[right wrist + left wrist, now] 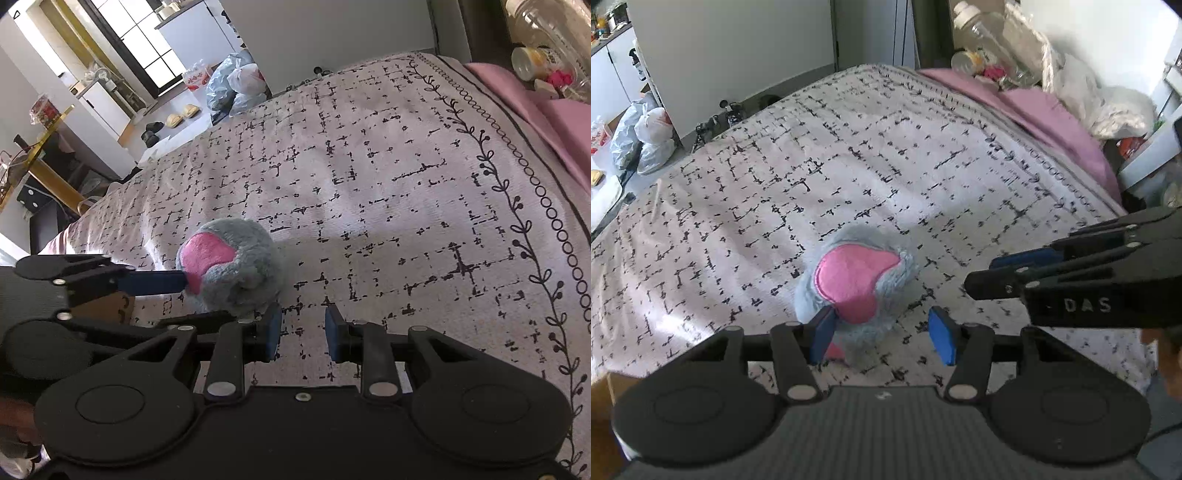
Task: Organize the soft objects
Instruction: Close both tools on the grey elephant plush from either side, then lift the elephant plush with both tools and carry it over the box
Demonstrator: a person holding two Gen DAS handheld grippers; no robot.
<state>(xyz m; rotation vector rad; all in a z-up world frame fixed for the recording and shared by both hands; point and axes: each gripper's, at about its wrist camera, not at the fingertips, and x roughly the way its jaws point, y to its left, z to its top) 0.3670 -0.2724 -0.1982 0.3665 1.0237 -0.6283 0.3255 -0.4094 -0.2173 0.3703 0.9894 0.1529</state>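
Plush toy [849,291] between left gripper [882,334] pads

Bright daylight fills both views, strongest from the window [147,48] at eleven o'clock in the right wrist view. Soft shadows band the bedspread [849,155]. Fisheye bending curves the edges; corners darken; distant clutter is slightly blurred.

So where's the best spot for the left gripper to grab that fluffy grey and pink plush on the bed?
Probably across the grey furry body of the plush, just below the pink patch, coming down from above. It lies low on the bedspread, rounded and soft, so fur should squash between the pads. The left gripper already straddles it, one pad at its side, the other clear of it.
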